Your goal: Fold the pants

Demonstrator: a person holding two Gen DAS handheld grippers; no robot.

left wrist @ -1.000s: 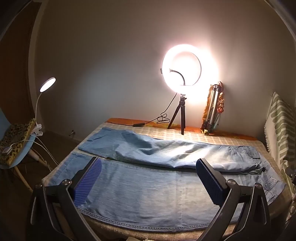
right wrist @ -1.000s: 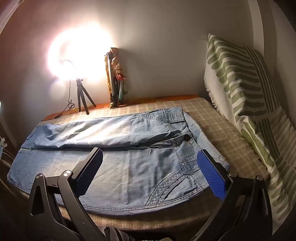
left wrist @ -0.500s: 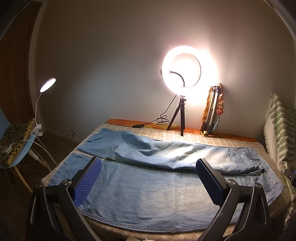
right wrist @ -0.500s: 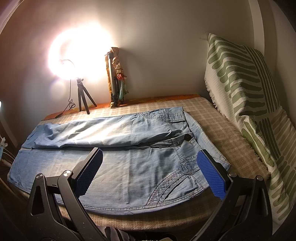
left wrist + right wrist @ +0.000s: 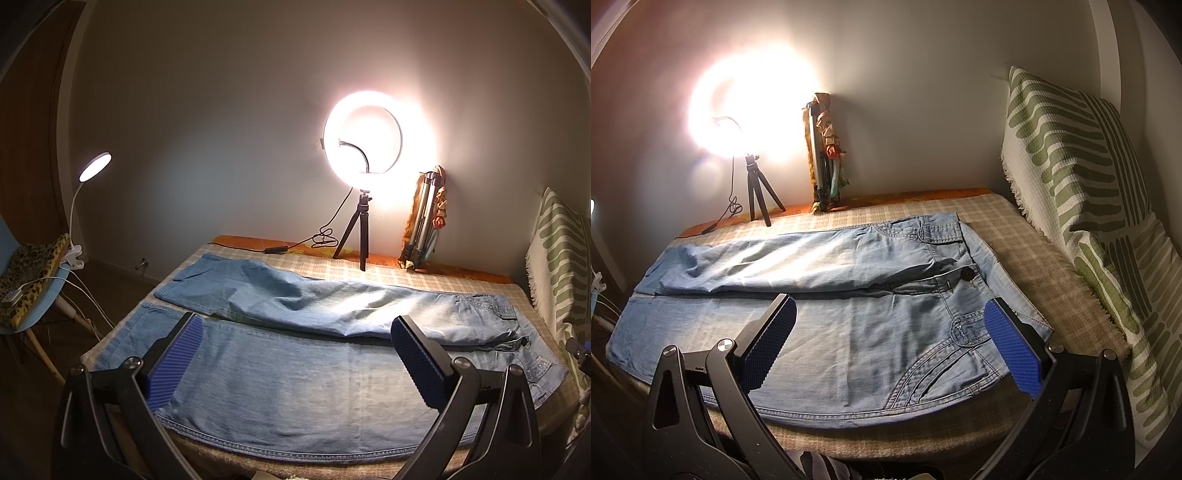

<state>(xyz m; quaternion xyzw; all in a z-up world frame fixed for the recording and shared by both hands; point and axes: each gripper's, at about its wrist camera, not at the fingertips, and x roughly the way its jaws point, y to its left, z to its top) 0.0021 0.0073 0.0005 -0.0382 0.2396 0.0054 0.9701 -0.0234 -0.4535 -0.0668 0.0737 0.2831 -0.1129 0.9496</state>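
Observation:
Light blue denim pants (image 5: 295, 369) lie spread flat across a bed with a checked cover (image 5: 369, 271), waistband to the right, leg hems to the left. The far leg is rumpled, the near leg smooth. My left gripper (image 5: 297, 363) hangs open above the near leg, nothing between its blue pads. In the right wrist view the pants (image 5: 849, 332) show their waistband, button and front pocket; my right gripper (image 5: 892, 343) stands open above the hip and pocket area, holding nothing. Neither gripper touches the cloth.
A lit ring light on a small tripod (image 5: 364, 155) and a folded tripod (image 5: 421, 221) stand at the wall behind the bed. A green-striped cushion (image 5: 1089, 206) leans at the right end. A chair with a clip lamp (image 5: 33, 266) stands left of the bed.
Both views have drifted slightly back and up from the bed; the pants have not moved and both grippers stay open.

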